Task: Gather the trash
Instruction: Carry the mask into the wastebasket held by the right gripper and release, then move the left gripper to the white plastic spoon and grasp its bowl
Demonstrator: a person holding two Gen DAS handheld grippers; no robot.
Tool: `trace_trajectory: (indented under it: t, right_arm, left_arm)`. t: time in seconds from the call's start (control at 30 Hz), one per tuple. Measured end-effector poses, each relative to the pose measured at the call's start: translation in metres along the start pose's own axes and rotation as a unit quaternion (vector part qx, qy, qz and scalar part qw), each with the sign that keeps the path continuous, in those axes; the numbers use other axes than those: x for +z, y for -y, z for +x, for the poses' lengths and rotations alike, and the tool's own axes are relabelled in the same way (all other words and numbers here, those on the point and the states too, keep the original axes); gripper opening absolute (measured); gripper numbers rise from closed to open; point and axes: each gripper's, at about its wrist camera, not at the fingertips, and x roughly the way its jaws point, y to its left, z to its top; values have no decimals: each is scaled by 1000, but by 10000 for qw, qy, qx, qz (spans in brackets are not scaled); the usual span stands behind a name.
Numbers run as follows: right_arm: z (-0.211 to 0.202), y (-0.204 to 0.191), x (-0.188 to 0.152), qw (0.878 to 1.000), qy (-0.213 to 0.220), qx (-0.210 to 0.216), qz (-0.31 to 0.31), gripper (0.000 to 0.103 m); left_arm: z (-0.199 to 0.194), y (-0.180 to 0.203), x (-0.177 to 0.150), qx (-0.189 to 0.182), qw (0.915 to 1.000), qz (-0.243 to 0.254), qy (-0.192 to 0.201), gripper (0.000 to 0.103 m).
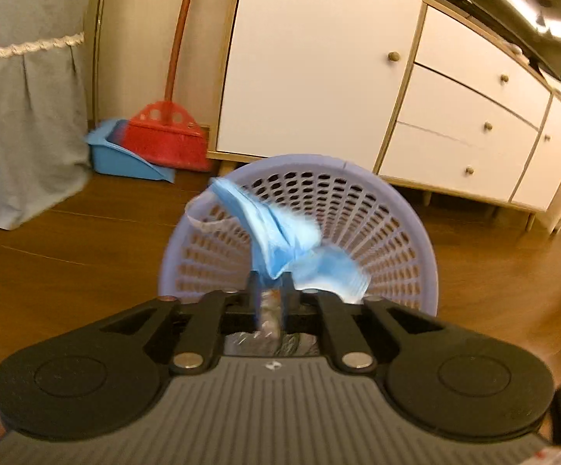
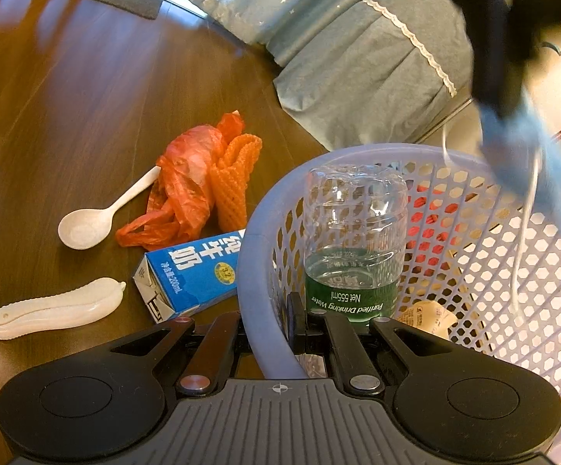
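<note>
My left gripper (image 1: 271, 283) clenches one blue face mask (image 1: 280, 232) above the lavender basket (image 1: 416, 240). My right gripper (image 2: 299, 317) grips that basket's rim. Centre frame: one water bottle (image 2: 354, 240) inside. Left, on the floor: one milk carton (image 2: 191, 275), one spoon (image 2: 94, 221), one orange bag (image 2: 187, 190).

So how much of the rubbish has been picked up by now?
Partly done. A crumpled wrapper already lies in the lilac basket. In hand: the left claw holds a blue face mask over it, and the right claw grips a water bottle inside it. Left on the floor: milk carton, orange bag, white spoon.
</note>
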Motion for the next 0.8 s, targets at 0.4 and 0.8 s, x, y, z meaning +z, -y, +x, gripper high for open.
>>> trace_trajectory:
  t: [0.4, 0.8]
  right_arm:
    - [-2, 5, -1, 9999, 32, -23, 95, 2]
    - [-2, 5, 0, 9999, 15, -23, 102, 2]
  left_arm:
    - [-18, -25, -21, 460, 9989, -95, -76, 21]
    - [-49, -88, -64, 1424, 9877, -519, -398, 36]
